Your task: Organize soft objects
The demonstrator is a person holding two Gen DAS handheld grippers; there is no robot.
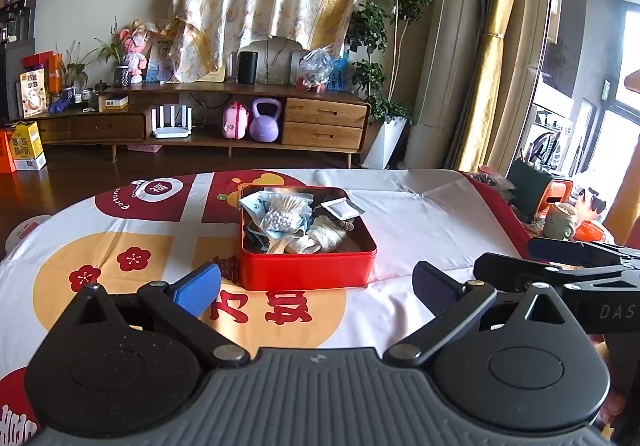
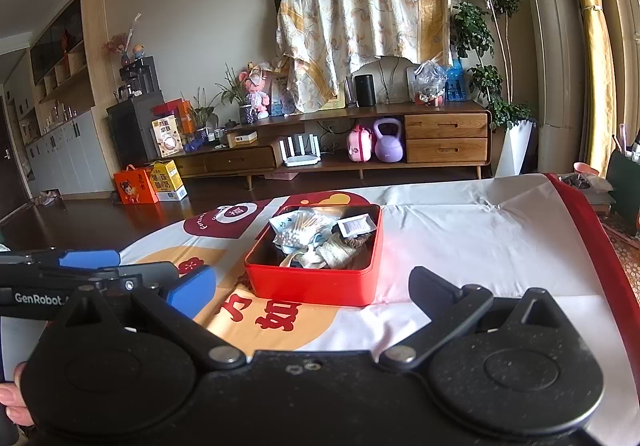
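Left gripper: the black two-finger left gripper with one blue pad and one dark pad stands wide open and holds nothing; it hangs over the near part of the table, just in front of the tin.
Right gripper: the black two-finger right gripper is also wide open and empty; it points at the near wall of the tin, and it is beside the left gripper, on its right.
Tin: the red square metal tin sits on the table, between the fingers in both views, with its top uncovered.
Soft things: inside the tin lie a clear bag of cotton swabs, light blue face masks, a roll of beige gauze and a small white sachet that leans on the far right rim.
Table cover: a white cloth with red and yellow printed shapes covers the table under the tin.
Far side: a low wooden cabinet stands at the wall, with a purple kettlebell on its open shelf.
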